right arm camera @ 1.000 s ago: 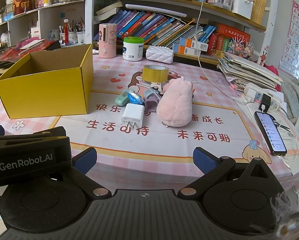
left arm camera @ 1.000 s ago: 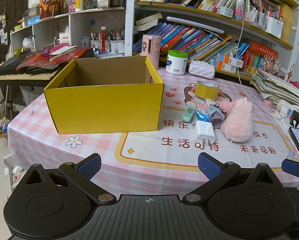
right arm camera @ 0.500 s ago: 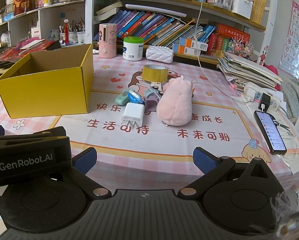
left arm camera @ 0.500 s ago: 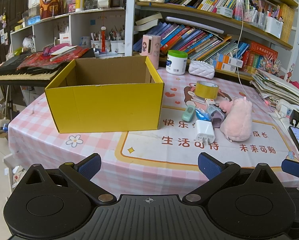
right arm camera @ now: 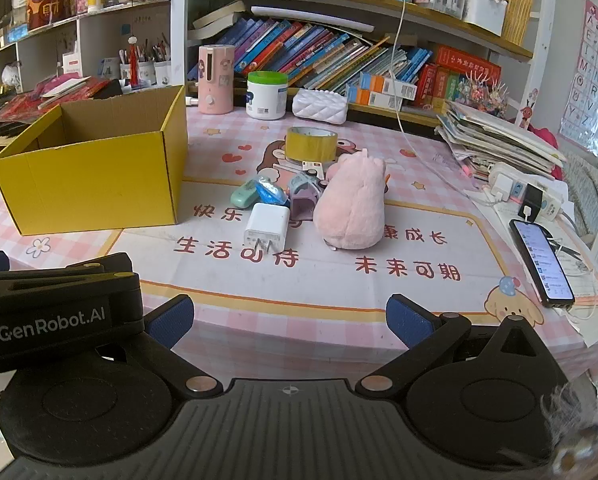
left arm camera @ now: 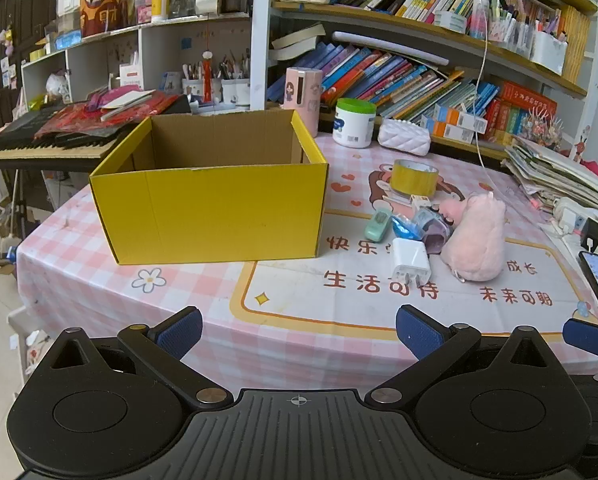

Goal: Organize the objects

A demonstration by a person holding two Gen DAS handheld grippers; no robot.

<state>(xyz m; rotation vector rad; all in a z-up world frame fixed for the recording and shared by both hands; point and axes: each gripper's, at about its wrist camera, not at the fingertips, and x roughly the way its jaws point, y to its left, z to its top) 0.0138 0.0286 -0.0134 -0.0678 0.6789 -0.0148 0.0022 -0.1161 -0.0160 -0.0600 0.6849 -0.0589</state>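
While both units hovered at the near edge of the pink checked tablecloth [left arm camera: 79, 264], the left gripper [left arm camera: 299, 330] had its blue-padded fingers [left arm camera: 179, 330] spread wide, holding and touching nothing. The right gripper [right arm camera: 289, 320] was equally wide apart, also empty. An open yellow cardboard box [left arm camera: 219, 212] stood on the table's left. Right of it lay a cluster: white plug charger [right arm camera: 266, 226], pink plush toy [right arm camera: 353, 210], mint-green small case [right arm camera: 244, 195], yellow tape roll [right arm camera: 311, 143] behind.
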